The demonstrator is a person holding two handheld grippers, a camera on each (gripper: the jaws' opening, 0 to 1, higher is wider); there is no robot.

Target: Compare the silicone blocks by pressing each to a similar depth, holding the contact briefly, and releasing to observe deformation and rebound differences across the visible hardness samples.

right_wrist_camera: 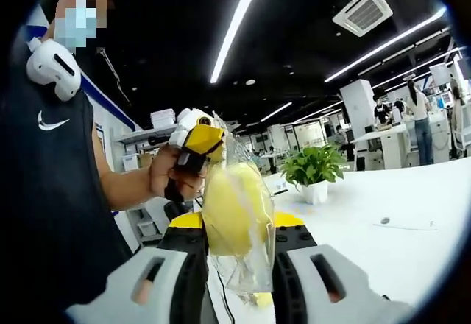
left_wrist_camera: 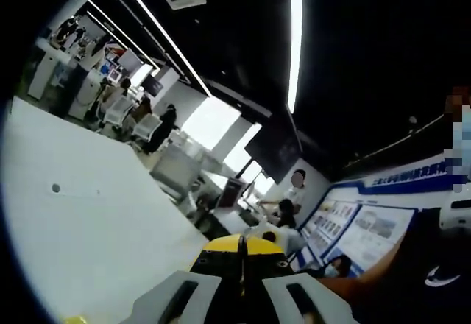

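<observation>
**Pinching a bagged yellow block, away from the table**

Right gripper [right_wrist_camera: 237,283] squeezing yellow block [right_wrist_camera: 234,210] inside clear bag [right_wrist_camera: 246,265]. Left gripper [left_wrist_camera: 241,294] pressed together, holding nothing. Farther: hand [right_wrist_camera: 173,173], white table [right_wrist_camera: 412,199], plant [right_wrist_camera: 316,168]. Risking slippage; slick plastic possibly sliding under uneven pressure.

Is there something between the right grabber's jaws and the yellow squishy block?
Yes. The yellow block sits inside a clear plastic bag, and the right gripper grips it through that bag, so plastic lies between jaws and block.

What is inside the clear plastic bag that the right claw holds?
The clear plastic bag contains a yellow rounded block; its lower end is hidden between the right claw jaws.
</observation>
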